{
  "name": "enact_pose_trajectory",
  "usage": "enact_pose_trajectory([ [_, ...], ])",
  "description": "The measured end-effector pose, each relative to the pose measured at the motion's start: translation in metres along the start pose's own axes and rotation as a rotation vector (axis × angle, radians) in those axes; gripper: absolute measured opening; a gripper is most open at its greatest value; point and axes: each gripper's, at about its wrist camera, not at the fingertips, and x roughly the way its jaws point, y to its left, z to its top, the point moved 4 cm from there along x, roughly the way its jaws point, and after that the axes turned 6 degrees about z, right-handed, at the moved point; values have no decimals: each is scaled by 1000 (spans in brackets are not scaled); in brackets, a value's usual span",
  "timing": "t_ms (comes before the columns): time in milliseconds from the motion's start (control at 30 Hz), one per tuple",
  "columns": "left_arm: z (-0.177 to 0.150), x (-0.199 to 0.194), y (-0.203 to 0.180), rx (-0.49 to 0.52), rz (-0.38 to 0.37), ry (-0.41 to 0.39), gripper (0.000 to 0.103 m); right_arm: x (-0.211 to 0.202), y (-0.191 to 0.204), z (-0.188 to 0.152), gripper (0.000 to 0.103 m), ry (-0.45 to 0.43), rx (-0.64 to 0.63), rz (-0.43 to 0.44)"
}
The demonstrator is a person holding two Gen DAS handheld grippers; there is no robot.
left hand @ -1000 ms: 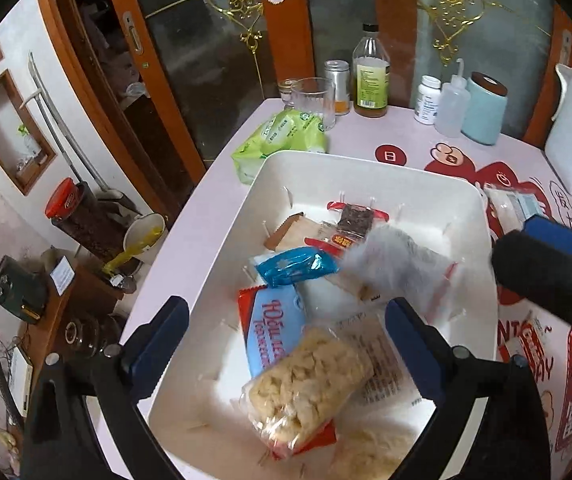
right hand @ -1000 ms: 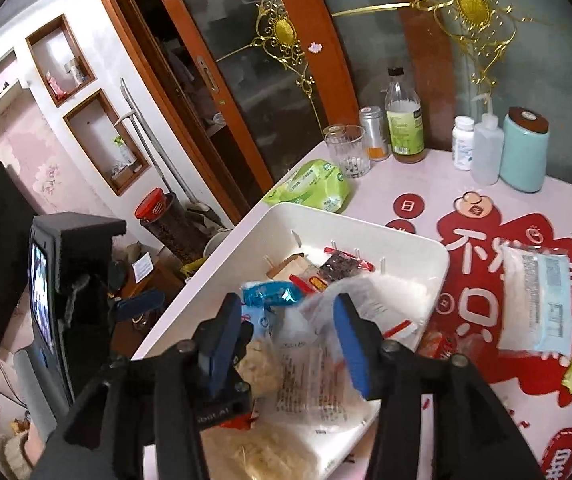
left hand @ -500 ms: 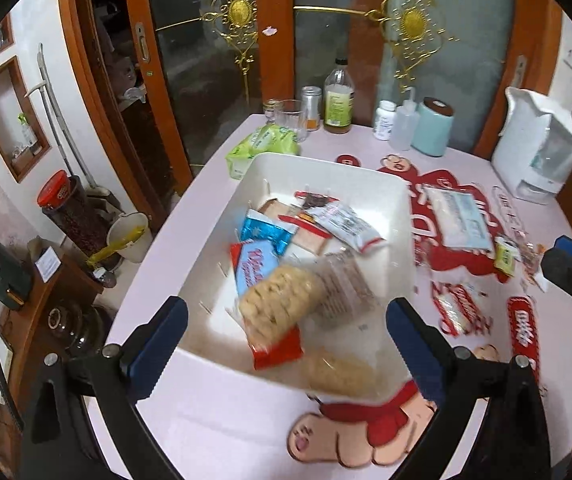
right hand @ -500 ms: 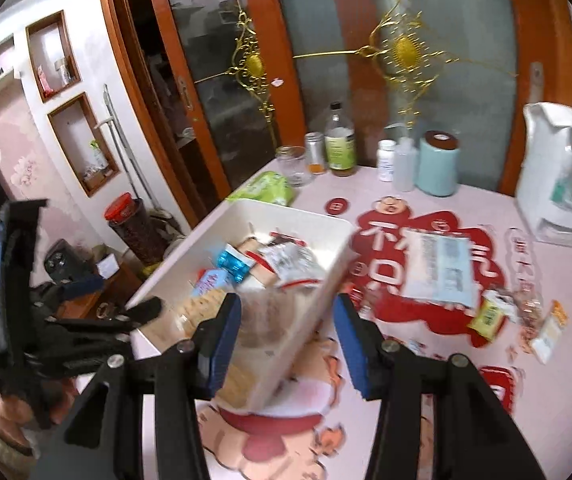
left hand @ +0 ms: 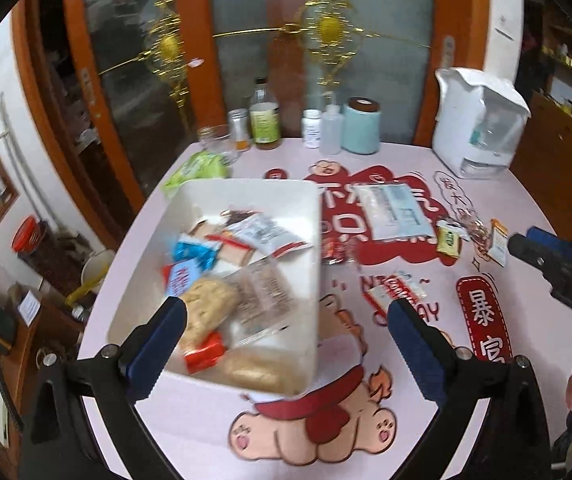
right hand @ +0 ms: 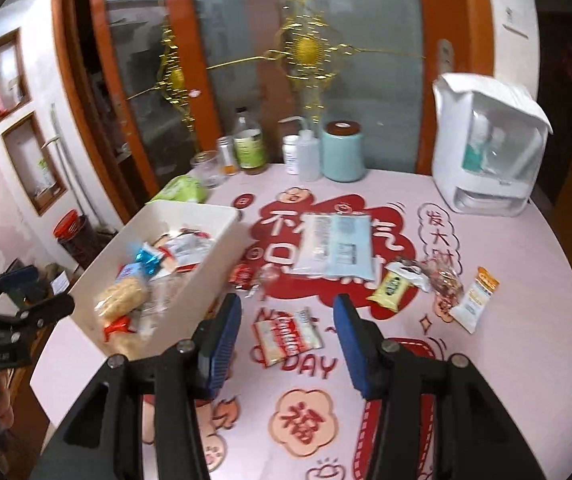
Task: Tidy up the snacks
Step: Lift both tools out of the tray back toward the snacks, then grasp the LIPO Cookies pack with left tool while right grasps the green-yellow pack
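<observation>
Left wrist view: the left gripper (left hand: 286,334) has pulled back and higher than a second ago, so the whole white bin (left hand: 313,248) now shows where before it filled the frame. Its jaws stand wide apart with nothing between them. The bin sits toward the left edge of the pink tabletop (left hand: 497,184) and holds a puffed-rice pack (left hand: 206,312), a clear biscuit pack (left hand: 262,300), a blue wrapped candy (left hand: 194,254) and a white sachet (left hand: 266,232). The grey blurred packet that was in mid-air over the bin a second ago now lies inside. To the right of the bin a large pale-blue packet (left hand: 393,210) lies flat. The right gripper (left hand: 553,260) shows at the right edge of the frame.

Right wrist view: the right gripper (right hand: 287,340) has drawn away from the bin (right hand: 222,264), which earlier lay straight under it, and now hangs over the middle of the tabletop (right hand: 525,280). Its jaws are apart and empty; a red-and-white snack pack (right hand: 287,338) lies on the tabletop between them. Farther right lie a yellow-green packet (right hand: 391,286) and an orange-and-white sachet (right hand: 475,300). A white appliance (right hand: 485,148) stands at the far right corner.
</observation>
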Motion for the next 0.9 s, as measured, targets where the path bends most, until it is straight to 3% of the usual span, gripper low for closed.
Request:
enact_pose_trajectory([
  [267, 25, 59, -90, 168, -24, -3, 100, 38, -77, 11, 49, -28, 80, -77],
  [400, 24, 99, -133, 266, -18, 30, 100, 67, -124, 6, 49, 23, 153, -117],
  [500, 15, 126, -158, 305, -56, 80, 100, 86, -150, -3, 48, 76, 209, -126],
  [733, -7, 179, -181, 335, -110, 210, 100, 131, -166, -18, 48, 189, 286, -103],
  [900, -15, 200, -189, 377, -131, 257, 100, 167, -160, -21, 48, 250, 316, -111],
])
